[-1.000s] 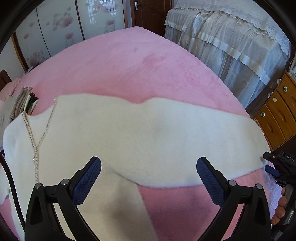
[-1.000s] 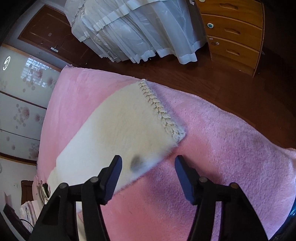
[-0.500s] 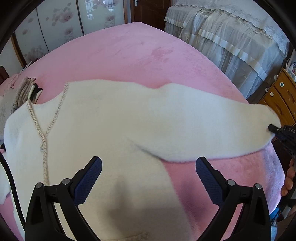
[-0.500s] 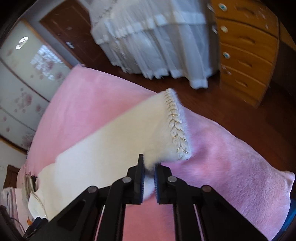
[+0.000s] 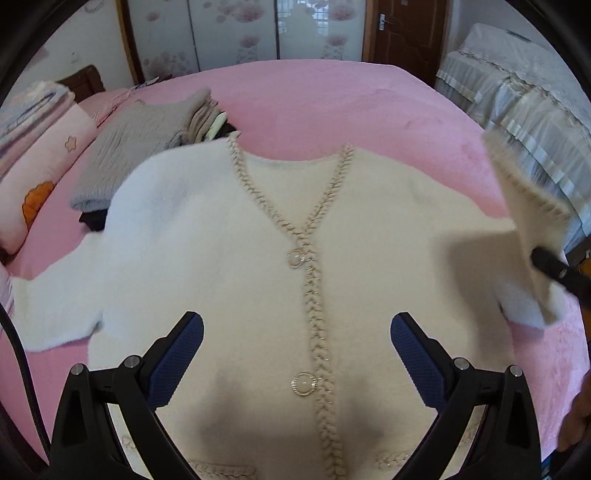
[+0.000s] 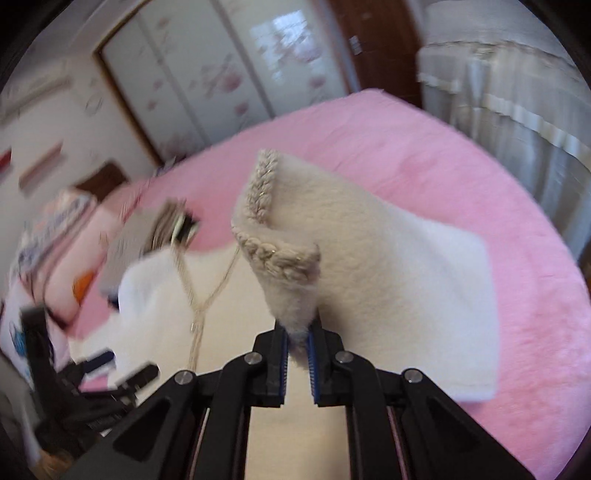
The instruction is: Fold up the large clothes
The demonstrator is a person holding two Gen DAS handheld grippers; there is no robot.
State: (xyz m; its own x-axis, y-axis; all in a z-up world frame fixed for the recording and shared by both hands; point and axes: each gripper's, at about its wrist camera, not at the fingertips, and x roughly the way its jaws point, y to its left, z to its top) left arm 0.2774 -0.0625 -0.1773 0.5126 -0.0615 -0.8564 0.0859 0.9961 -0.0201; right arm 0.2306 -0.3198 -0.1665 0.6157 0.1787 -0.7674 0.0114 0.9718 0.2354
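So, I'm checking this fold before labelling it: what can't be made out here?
- Cardigan hem: left wrist view, cut off by the bottom edge behind the left gripper.
- Sleeve cuff fabric at the right gripper: the fluff hides the contact.
- Folded clothes pile: right wrist view, motion-blurred.

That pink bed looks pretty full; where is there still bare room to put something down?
Free: the pink bed beyond the white cardigan, toward the wardrobe doors, and a strip at its right edge. Crowded: the pile of folded clothes and pillow at left.
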